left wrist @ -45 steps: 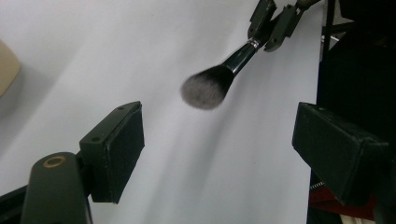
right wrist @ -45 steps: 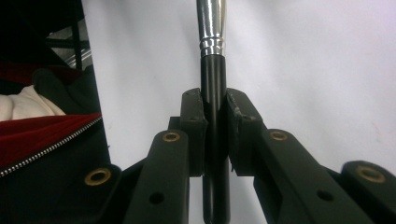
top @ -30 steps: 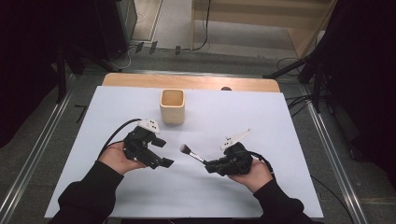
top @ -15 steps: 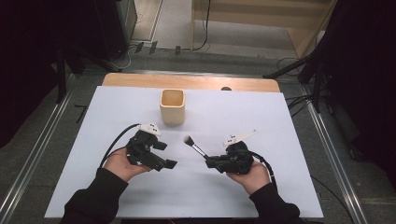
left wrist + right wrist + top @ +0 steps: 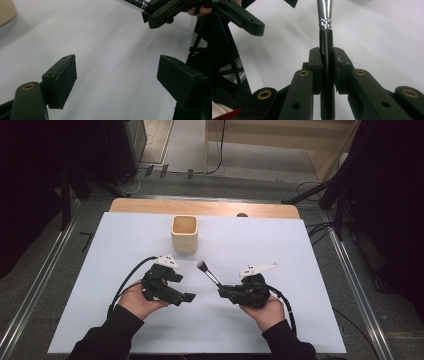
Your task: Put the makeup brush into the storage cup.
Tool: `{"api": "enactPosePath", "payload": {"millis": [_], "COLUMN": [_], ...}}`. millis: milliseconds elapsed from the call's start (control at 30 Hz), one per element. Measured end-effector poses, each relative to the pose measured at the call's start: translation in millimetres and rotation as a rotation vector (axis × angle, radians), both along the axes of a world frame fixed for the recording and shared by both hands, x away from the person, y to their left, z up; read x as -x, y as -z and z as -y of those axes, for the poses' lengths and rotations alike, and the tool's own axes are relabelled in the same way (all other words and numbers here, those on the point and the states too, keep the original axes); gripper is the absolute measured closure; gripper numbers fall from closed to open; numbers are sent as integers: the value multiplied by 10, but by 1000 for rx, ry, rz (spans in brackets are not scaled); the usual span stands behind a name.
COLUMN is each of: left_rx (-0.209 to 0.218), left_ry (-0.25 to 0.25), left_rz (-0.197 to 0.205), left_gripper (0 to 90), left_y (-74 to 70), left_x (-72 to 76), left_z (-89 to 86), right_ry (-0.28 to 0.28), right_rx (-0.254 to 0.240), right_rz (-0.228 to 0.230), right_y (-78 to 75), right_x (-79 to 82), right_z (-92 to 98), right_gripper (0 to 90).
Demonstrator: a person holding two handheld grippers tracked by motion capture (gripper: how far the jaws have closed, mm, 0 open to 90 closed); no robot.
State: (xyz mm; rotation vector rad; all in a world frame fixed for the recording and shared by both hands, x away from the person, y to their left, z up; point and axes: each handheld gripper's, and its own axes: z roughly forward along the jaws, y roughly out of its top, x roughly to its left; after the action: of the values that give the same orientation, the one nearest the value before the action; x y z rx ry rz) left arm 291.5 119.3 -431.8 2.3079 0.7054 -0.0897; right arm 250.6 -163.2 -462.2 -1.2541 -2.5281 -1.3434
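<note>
Both your forearms come in from the near edge of the table in dark sleeves, each hand cupped palm-up under its gripper. Your left hand (image 5: 137, 301) sits lower left, carrying the left gripper (image 5: 186, 296), whose jaws point to the right across the table toward your other hand and stand wide apart with nothing between them; a black cable loops out from its body. Your right hand (image 5: 265, 309) is opposite, well apart from the left. The right gripper (image 5: 221, 292) points to the left and slightly away from you, its jaws drawn together and clamped on the brush (image 5: 210, 273), and its cable trails back along your right wrist
</note>
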Motion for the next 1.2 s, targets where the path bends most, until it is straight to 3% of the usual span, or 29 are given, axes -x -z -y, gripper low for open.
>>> {"api": "enactPosePath", "payload": {"millis": [300,900,1200], "left_rx": [75,136,167], "left_ry": [-35,-95,-131], "left_rz": [5,31,20], "left_gripper": [171,175,177], "left_y": [-32,-55,-53], "left_x": [36,60,45], "left_z": [25,92,179], "right_ry": [53,143,169], "right_rx": [-39,-61,-75], "right_rz": [21,63,67], "right_y": [3,36,46], "right_x": [41,146,163], "right_z": [-36,-180,-195], "right_gripper": [793,793,793]}}
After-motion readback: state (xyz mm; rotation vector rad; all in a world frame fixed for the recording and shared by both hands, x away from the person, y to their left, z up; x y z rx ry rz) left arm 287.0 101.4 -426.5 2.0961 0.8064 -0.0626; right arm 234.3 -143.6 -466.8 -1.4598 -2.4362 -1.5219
